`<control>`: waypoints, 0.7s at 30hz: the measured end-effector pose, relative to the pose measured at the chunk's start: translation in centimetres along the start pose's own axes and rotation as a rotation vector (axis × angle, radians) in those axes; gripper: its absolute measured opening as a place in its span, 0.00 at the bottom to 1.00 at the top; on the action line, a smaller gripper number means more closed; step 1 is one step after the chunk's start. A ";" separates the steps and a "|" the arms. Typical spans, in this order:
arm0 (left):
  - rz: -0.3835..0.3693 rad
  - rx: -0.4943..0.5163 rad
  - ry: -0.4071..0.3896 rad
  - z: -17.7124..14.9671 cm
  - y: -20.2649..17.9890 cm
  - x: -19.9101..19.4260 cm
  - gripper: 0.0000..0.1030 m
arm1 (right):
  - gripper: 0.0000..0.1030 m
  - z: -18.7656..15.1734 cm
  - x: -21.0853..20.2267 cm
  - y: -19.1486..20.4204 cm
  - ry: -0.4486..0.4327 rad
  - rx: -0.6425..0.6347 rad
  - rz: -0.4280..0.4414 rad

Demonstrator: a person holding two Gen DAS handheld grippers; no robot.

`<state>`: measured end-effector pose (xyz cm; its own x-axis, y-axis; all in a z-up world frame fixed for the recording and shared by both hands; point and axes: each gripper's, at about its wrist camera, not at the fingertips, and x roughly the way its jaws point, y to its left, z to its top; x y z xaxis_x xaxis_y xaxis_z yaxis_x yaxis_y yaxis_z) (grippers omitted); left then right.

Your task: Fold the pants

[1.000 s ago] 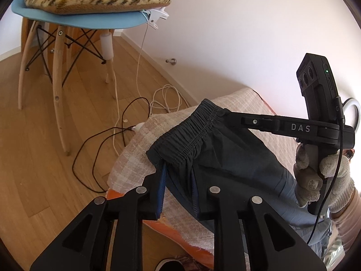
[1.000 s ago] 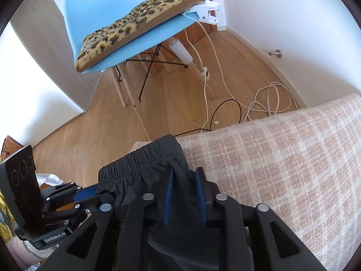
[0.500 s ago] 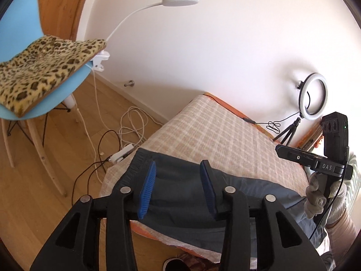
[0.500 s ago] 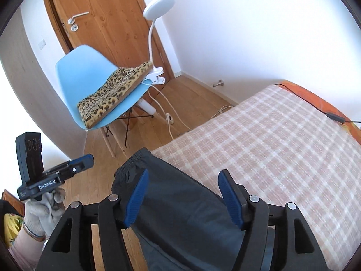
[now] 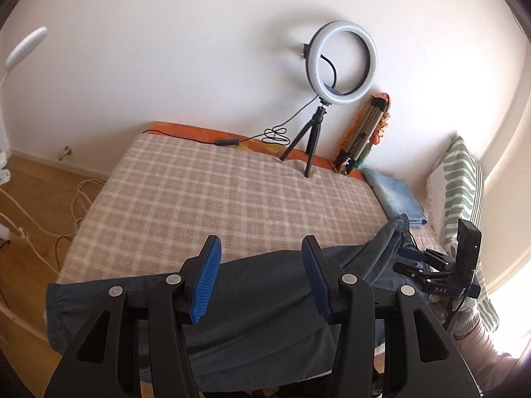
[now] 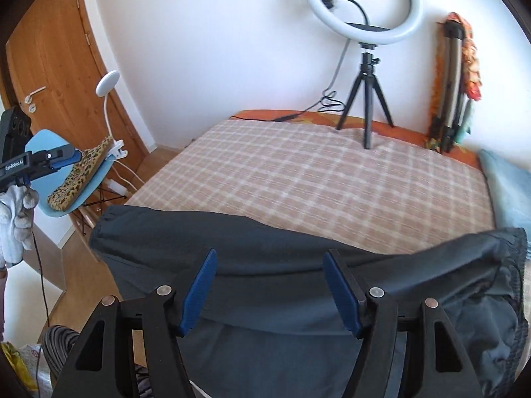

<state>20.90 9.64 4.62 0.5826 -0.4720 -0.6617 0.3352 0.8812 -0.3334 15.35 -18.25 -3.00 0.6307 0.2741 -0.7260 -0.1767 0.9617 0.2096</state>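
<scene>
The bed [image 5: 212, 192], covered with a checked blanket [image 6: 332, 185], fills the middle of both of my views. Across its near edge lie the dark pants [image 5: 265, 305], stretched sideways in a long band; in my right view the gathered waistband [image 6: 511, 265] sits at the right end and the folded edge runs toward the left corner of the bed. On the far side of the bed stands a ring light [image 5: 341, 63] on a small tripod [image 5: 312, 139], its cable trailing along the orange mattress edge. A folded blue towel [image 5: 395, 195] lies near a striped pillow [image 5: 461, 182] at the right. A blue chair [image 6: 43, 152] with a leopard cushion [image 6: 83, 172] stands by the wooden door [image 6: 49, 66].

My left gripper [image 5: 260, 278] hangs above the pants with its jaws apart and nothing between the blue pads; they have just been opening. My right gripper [image 6: 270, 293] is likewise parted, wider, over the cloth without pinching it, also just opened. A gloved hand [image 6: 16, 219] carries the left tool.
</scene>
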 end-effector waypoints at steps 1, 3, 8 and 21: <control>-0.022 0.022 0.016 0.3 -1.6 1.4 0.48 | 0.67 -0.8 -0.6 -2.0 0.006 0.035 -0.013; -0.071 0.054 0.053 0.7 -4.6 3.9 0.50 | 0.67 -2.2 -1.9 -6.0 0.004 0.105 -0.038; -0.200 0.078 0.142 0.7 -11.8 10.6 0.59 | 0.67 -5.0 -4.6 -14.0 -0.021 0.243 -0.151; -0.357 0.127 0.413 -0.7 -28.0 29.8 0.66 | 0.67 -13.0 -10.2 -25.0 -0.020 0.450 -0.277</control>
<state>28.36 -29.04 -6.23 0.0869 -0.6678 -0.7392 0.5600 0.6465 -0.5182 3.51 -45.06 -9.39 0.6231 0.0053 -0.7822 0.3377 0.9001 0.2751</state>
